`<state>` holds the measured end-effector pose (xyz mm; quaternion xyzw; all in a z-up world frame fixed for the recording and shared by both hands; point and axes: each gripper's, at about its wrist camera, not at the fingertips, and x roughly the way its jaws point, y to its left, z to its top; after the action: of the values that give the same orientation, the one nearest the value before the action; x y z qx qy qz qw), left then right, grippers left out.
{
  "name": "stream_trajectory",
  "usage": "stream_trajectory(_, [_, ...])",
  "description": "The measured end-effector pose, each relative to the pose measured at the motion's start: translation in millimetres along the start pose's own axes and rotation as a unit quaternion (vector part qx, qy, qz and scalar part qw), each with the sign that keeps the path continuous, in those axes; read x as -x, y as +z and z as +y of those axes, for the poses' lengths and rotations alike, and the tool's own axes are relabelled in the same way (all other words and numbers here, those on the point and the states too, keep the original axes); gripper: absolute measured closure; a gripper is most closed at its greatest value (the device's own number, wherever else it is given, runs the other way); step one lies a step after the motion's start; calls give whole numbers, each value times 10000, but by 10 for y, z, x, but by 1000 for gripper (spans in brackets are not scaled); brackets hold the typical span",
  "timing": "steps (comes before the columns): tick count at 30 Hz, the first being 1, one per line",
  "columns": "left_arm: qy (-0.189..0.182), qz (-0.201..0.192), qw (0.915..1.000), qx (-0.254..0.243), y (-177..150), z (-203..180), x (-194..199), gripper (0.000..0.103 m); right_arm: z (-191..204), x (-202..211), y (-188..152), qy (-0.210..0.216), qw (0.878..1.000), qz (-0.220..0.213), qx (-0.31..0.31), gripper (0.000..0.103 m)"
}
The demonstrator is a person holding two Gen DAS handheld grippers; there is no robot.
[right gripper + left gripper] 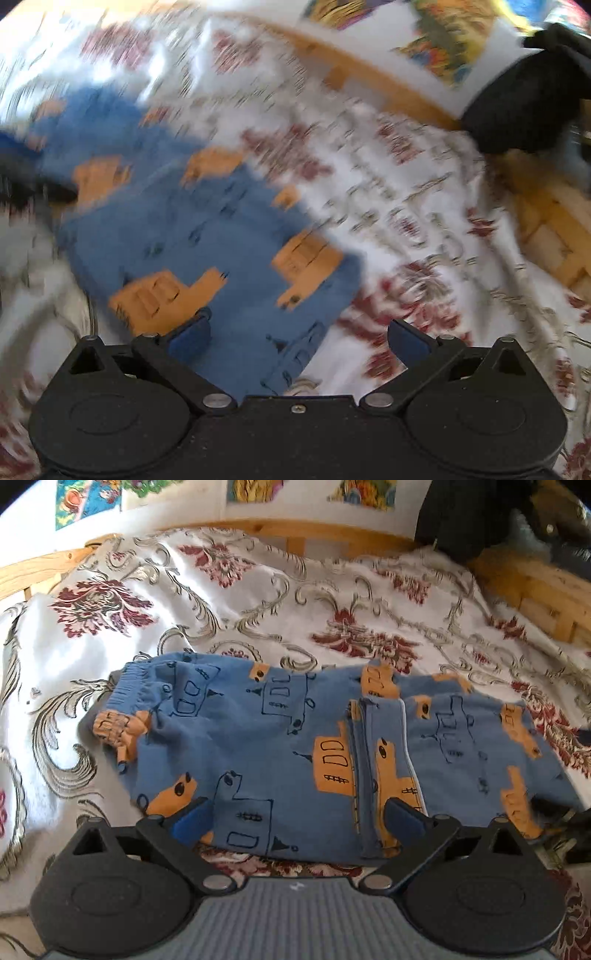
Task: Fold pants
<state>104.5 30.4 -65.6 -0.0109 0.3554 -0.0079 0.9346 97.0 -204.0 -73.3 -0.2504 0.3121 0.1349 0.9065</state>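
Observation:
Blue pants point(258, 746) printed with orange and outlined shapes lie flat across a floral bedspread point(258, 602), waistband to the left, a leg end folded back over the middle. My left gripper point(295, 816) hovers open over the near edge of the pants, nothing between its blue pads point(192, 819). The right wrist view is motion-blurred. There the pants point(192, 236) stretch from centre to upper left, and my right gripper point(299, 339) is open above their near end, holding nothing.
A wooden bed frame point(535, 590) runs along the back and right. A black object point(498, 513) sits at the far right corner, also seen as a black object point(524, 107). Colourful pictures point(88, 498) hang on the white wall behind.

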Motion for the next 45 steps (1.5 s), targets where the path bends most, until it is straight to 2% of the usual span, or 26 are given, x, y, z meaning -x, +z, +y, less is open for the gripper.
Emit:
stream_trajectory(2, [42,27,10000,18,5,18,49,1,-14,-6,22,23,9999,-18,-110,1])
stream_trajectory(4, [-49,-11,9999,149,5,102,158,1,-62,94,66,-40,9991,-300,-284,1])
stream_trajectory(7, [-280,-492,9965,608,-22,372,382,1,-35,234,106,-100,9960,-827,-317,1])
stream_trajectory(9, [-104,-660,9930,977,18,591,444,1,50,278,135,26,9932,-1127,-280,1])
stream_trajectory(11, [5,-656,9878,1409,73,832,429,1,146,308,158,160,9913,-1292,-210,1])
stream_trajectory(14, [-132,-641,9782,1971,149,1153,347,1,338,311,231,341,9866,-1592,-62,1])
stream_trajectory(16, [-228,-668,9735,2174,187,1278,290,1,441,276,291,388,9841,-1736,35,1])
stream_trajectory(18, [-260,-675,9738,2158,240,1328,232,1,555,219,324,431,9829,-1783,179,1])
stream_trajectory(21, [-180,-632,9762,2068,312,1318,112,1,656,134,301,583,9844,-1627,320,1])
stream_trajectory(25, [146,-488,9821,1815,352,1219,-39,0,681,81,268,713,9850,-1550,236,1])
stream_trajectory(28, [370,-373,9883,1433,316,1081,-102,0,645,53,268,759,9855,-1511,100,1])
stream_trajectory(30, [368,-314,9902,1306,277,1021,-114,0,626,29,260,781,9859,-1477,31,1])
stream_trajectory(32, [296,-317,9888,1429,268,1018,-101,0,609,22,257,788,9862,-1459,-13,1])
stream_trajectory(36, [81,-503,9756,2135,299,1169,-50,1,594,23,256,790,9863,-1450,-28,1])
stream_trajectory(42, [293,-574,9587,2769,268,1225,-18,16,562,12,259,838,9863,-1416,-137,1])
stream_trajectory(43, [258,-584,9549,2901,245,1236,-16,19,554,11,258,842,9863,-1410,-163,1])
stream_trajectory(45, [20,-608,9405,3344,186,1283,-30,19,532,7,257,862,9862,-1394,-228,1])
